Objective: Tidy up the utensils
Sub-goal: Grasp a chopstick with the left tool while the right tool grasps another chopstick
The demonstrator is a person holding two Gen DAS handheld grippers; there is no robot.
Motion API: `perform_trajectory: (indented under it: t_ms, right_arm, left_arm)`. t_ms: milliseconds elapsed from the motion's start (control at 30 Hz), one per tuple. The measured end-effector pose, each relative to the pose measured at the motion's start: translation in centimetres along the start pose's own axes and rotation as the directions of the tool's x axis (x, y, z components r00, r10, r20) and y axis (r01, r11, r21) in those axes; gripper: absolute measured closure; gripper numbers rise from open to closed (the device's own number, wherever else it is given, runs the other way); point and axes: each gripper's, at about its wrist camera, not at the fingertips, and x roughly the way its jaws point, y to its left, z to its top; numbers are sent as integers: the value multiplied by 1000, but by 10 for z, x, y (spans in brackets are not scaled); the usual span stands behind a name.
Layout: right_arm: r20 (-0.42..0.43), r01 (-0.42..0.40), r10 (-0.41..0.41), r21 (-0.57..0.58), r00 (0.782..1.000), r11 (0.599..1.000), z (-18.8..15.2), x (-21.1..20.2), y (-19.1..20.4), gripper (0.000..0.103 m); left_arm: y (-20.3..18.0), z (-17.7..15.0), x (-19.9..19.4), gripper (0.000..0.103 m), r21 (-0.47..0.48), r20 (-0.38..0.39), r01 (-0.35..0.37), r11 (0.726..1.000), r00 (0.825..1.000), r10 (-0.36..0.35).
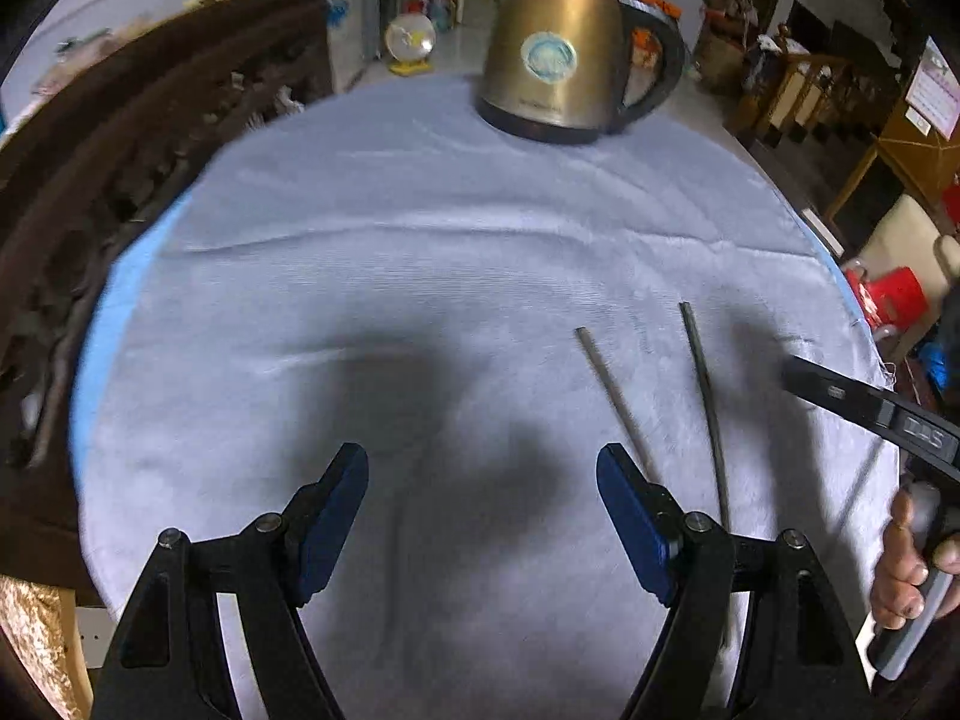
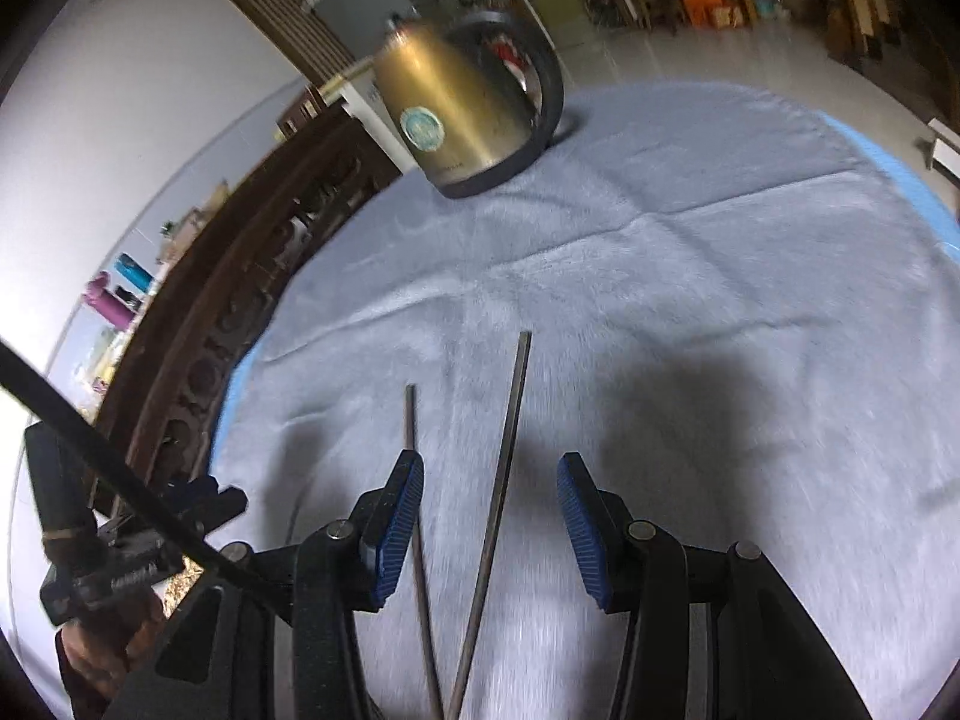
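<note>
Two thin metal chopsticks lie side by side on the pale blue-grey cloth [image 1: 420, 252]. In the left wrist view the straight chopstick [image 1: 612, 396] and the darker, bowed chopstick [image 1: 705, 396] lie to the right of my left gripper [image 1: 480, 459], which hangs open over bare cloth with nothing between its fingers. In the right wrist view my right gripper [image 2: 491, 465] is open just above them. The longer chopstick [image 2: 513, 420] runs between the blue pads without touching them, and the other chopstick [image 2: 411, 414] passes under the left finger [image 2: 399, 504].
A brass-coloured electric kettle [image 1: 558, 48] with a black handle stands at the far side of the round table. Dark carved wooden furniture [image 1: 120, 180] borders the table's left edge. A person's hand [image 1: 906, 570] holds the right gripper's handle at the right edge.
</note>
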Motion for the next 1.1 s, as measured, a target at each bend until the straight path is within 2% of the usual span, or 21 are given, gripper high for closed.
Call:
perform_trajectory:
  t_ms: [133,300,433,533,567,633,667,700,733,767,900,967,1033,1100]
  right_arm:
    - [-77,45,-44,-1,996,999,31,44,0,54]
    - [-158,112,-116,-36,981,993,51,80,6,56]
    - [-200,199,-214,-95,956,976,55,99,15,67]
    - [-175,262,-291,-171,941,950,54,104,22,86]
    - [-167,273,-306,-195,937,942,53,104,23,90]
    - [-151,282,-323,-242,934,928,50,105,24,93]
    - [-146,273,-314,-243,938,931,49,103,22,94]
    - [-146,264,-303,-236,942,935,48,102,19,94]
    - [-145,253,-290,-230,946,940,46,99,16,94]
    - [-143,243,-278,-223,950,944,45,97,14,94]
    - [-99,184,-202,-166,974,969,38,73,1,95]
    - [-43,133,-141,-144,989,981,35,50,-1,95]
    - [36,102,-98,-144,995,984,31,23,-1,95]
    - [102,77,-63,-142,993,987,25,-2,-1,95]
  left_arm:
    - [-11,18,30,24,-4,-61,25,1000,998,-25]
    - [-21,36,65,24,-17,-138,10,1000,990,-12]
    - [-27,40,84,24,-14,-165,-15,1000,986,13]
    - [-37,43,87,25,22,-130,-49,999,990,51]
    - [-41,45,89,26,30,-118,-49,998,992,52]
    - [-46,46,89,37,48,-92,-61,997,994,65]
    - [-51,47,88,51,68,-73,-79,995,994,84]
    - [-54,48,88,67,81,-57,-64,995,996,69]
    - [-56,48,87,76,87,-50,-57,995,997,62]
    - [-58,48,87,94,95,-46,-51,994,997,55]
    - [-51,44,79,96,59,-25,-16,998,1000,17]
    - [-46,40,61,96,45,38,-23,999,999,22]
    - [-43,37,39,96,48,100,-32,998,995,27]
    - [-38,30,5,97,47,188,-47,998,981,38]
